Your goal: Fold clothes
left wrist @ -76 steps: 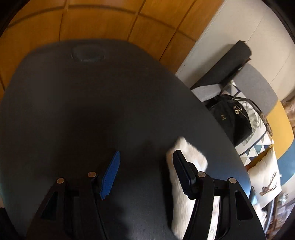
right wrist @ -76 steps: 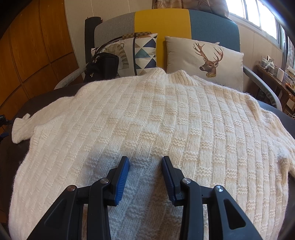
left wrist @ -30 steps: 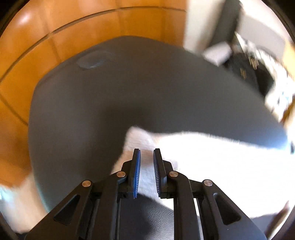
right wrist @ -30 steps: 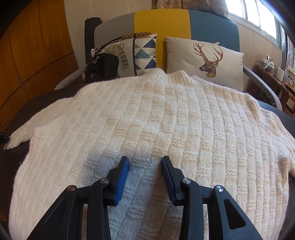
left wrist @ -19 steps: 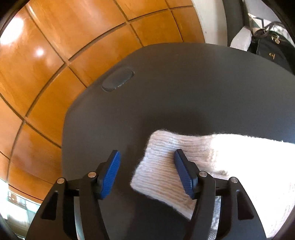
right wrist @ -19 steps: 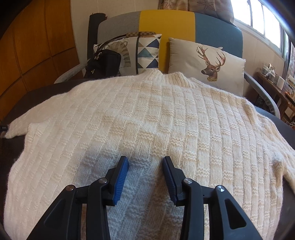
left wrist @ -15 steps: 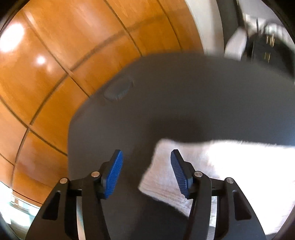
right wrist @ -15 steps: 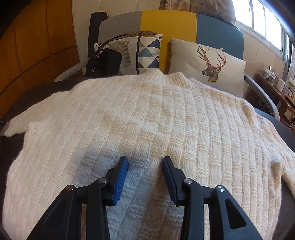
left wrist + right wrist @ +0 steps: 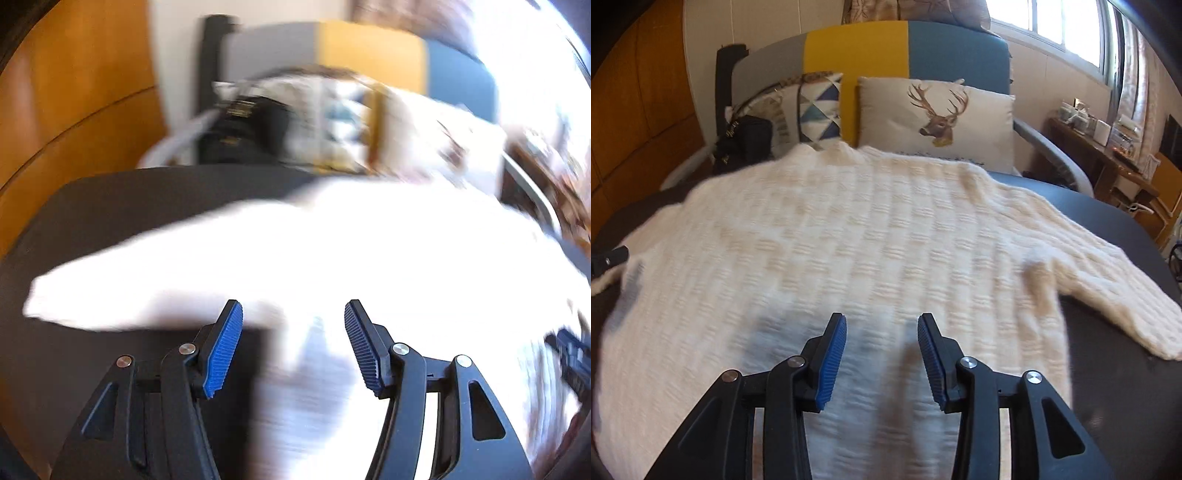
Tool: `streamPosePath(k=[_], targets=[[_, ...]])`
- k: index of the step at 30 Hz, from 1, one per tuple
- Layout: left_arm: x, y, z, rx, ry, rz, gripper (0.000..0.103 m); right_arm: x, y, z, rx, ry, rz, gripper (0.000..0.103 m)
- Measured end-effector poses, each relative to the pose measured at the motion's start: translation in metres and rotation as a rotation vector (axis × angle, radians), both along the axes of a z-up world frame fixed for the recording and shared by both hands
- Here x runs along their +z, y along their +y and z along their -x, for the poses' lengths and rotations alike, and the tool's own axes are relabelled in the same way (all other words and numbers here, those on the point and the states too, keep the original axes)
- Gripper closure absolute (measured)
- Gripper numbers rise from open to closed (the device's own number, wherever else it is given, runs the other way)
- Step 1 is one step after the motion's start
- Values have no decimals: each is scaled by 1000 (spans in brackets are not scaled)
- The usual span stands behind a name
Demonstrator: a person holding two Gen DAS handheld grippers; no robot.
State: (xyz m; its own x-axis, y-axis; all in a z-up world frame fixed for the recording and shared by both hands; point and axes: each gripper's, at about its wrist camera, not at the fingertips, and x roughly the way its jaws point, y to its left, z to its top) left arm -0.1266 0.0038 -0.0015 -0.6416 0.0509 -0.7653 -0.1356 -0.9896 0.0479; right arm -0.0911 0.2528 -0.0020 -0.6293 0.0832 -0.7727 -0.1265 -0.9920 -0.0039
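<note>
A cream knitted sweater (image 9: 871,236) lies spread flat on the dark table (image 9: 1115,373), both sleeves stretched out to the sides. My right gripper (image 9: 882,354) is open and empty above the sweater's lower hem. My left gripper (image 9: 293,343) is open and empty above the sweater's (image 9: 295,251) left side, near the armpit; this view is heavily blurred. The left sleeve (image 9: 96,288) runs out to the left. The left gripper's tip (image 9: 607,260) shows at the left edge of the right wrist view.
A sofa (image 9: 908,55) stands behind the table with a deer cushion (image 9: 934,118), a triangle-pattern cushion (image 9: 816,110) and a black handbag (image 9: 746,142). Wooden wall panels (image 9: 74,92) are at the left. A cluttered sideboard (image 9: 1108,147) is at the right.
My left gripper let go of the left sleeve cuff, opened, and swung right toward the sweater's body. My right gripper rose and pulled back a little, staying open. The left sleeve now lies straight.
</note>
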Motion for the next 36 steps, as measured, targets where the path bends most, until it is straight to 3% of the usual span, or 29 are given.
streamPosePath(k=[2, 5, 6, 9, 13, 16, 19, 22, 26, 28, 29, 31, 32, 33, 34, 35, 36], targets=[[-17, 25, -11, -29, -13, 73, 42, -7, 5, 2, -3, -40, -42, 60], [-18, 43, -25, -14, 33, 190, 31, -6, 10, -2, 11, -49, -23, 56], [-19, 42, -30, -8, 32, 191, 29, -6, 8, -8, 9, -50, -36, 54], [-20, 0, -22, 11, 2, 101, 17, -5, 6, -28, -13, -52, -53, 52], [-21, -44, -17, 54, -48, -49, 11, -2, 5, -55, -56, -17, -18, 50], [-26, -50, 3, 71, -56, -32, 11, 4, 4, -47, -16, -65, -15, 49], [-23, -40, 7, 91, -28, -16, 11, 26, 13, -40, 21, 21, 66, 50], [-27, -30, 21, 116, -29, -17, 11, 36, 19, -11, -37, 54, -21, 50], [-36, -24, 30, 124, -47, -8, 7, 13, 38, 38, -56, -24, -83, 50], [-37, -29, 30, 126, -50, -40, 6, -2, 48, 45, -62, -52, -209, 50], [-38, -30, 30, 128, -49, -42, 4, -10, 54, 46, -65, -65, -275, 44], [-39, -29, 31, 131, -45, -37, 3, -13, 83, 35, -121, -36, -175, 28], [-40, -27, 30, 133, -43, -29, 3, -17, 100, 31, -171, -46, -99, 13], [-40, -27, 30, 133, -42, -28, 2, -18, 112, 31, -182, -53, -22, 9], [-40, -27, 30, 134, -41, -30, 2, -20, 124, 30, -192, -60, 56, 8], [-40, -28, 29, 134, -41, -33, 2, -15, 128, 28, -187, -51, 66, 18], [-40, -28, 29, 134, -40, -36, 2, -7, 130, 25, -184, -21, 67, 40]])
